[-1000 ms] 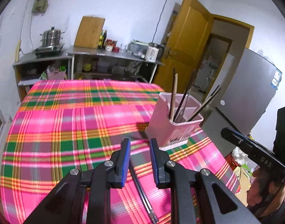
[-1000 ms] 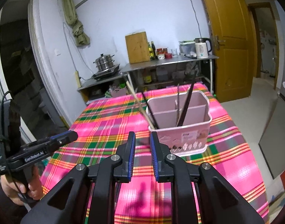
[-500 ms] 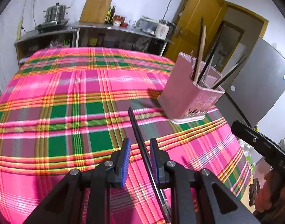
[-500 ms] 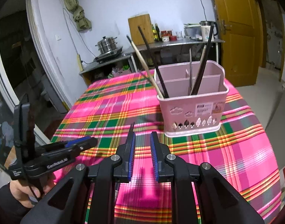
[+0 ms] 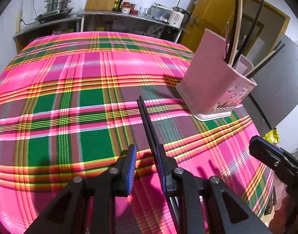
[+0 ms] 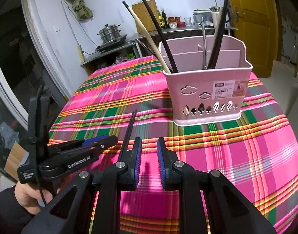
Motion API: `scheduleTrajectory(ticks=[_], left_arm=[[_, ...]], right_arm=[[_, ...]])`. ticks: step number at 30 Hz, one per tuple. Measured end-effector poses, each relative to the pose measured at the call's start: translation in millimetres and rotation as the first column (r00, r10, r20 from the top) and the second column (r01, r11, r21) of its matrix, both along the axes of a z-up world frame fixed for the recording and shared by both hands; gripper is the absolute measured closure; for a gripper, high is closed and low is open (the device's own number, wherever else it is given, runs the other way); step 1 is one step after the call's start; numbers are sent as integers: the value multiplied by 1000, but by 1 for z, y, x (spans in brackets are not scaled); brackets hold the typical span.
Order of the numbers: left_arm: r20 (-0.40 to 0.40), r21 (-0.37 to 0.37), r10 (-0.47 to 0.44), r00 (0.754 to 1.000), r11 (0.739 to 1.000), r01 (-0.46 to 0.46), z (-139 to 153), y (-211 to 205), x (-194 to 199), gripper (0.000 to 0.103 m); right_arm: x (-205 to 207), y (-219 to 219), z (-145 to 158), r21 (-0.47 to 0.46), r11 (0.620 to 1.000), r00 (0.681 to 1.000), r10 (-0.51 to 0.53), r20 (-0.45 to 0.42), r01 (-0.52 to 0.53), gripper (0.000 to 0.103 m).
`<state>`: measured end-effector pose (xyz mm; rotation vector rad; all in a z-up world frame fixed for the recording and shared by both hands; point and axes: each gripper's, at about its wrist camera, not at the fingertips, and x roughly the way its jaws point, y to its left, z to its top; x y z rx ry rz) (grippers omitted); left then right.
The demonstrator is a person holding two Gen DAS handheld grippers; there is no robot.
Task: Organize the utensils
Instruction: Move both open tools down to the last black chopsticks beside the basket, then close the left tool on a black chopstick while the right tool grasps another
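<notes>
On the near part of the pink plaid-clothed table, left of the pink plastic utensil basket, lies a pair of thin black chopsticks, light, stiff, likely slippery, best pinched mid-length, while both left gripper and right gripper hover with jaws narrow, empty.

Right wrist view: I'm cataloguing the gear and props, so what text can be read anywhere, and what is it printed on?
"GenRobot.AI": side of the black handheld left gripper.
"BASKET": white sticker on the pink plastic utensil basket; the sticker's smaller lines are too small to read.
White lettering on the left gripper's rear block: too small to read.
Bottles and jars on the far metal counter: labels too blurred to read.
</notes>
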<state>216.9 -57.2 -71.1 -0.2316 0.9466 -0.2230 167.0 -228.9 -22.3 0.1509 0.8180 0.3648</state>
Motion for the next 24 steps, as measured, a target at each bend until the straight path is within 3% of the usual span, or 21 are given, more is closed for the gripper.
scheduleTrajectory(ticks=[17,22,24], left_arm=[[46,126,21,999,992,-27,-7,-14,7,77],[46,147,7,999,989,-14,-8,-11,5,84],[35,142,10,999,990,-15,-7,-6,5,91]], right_arm=[[3,-5,-8,5,1000,1000,-19,-22,19,86],[0,-5,-5,-2,1000,1000,-17,-13,17,86],[0,-6,-4,-1,1000,1000,-21,-14,21,86]])
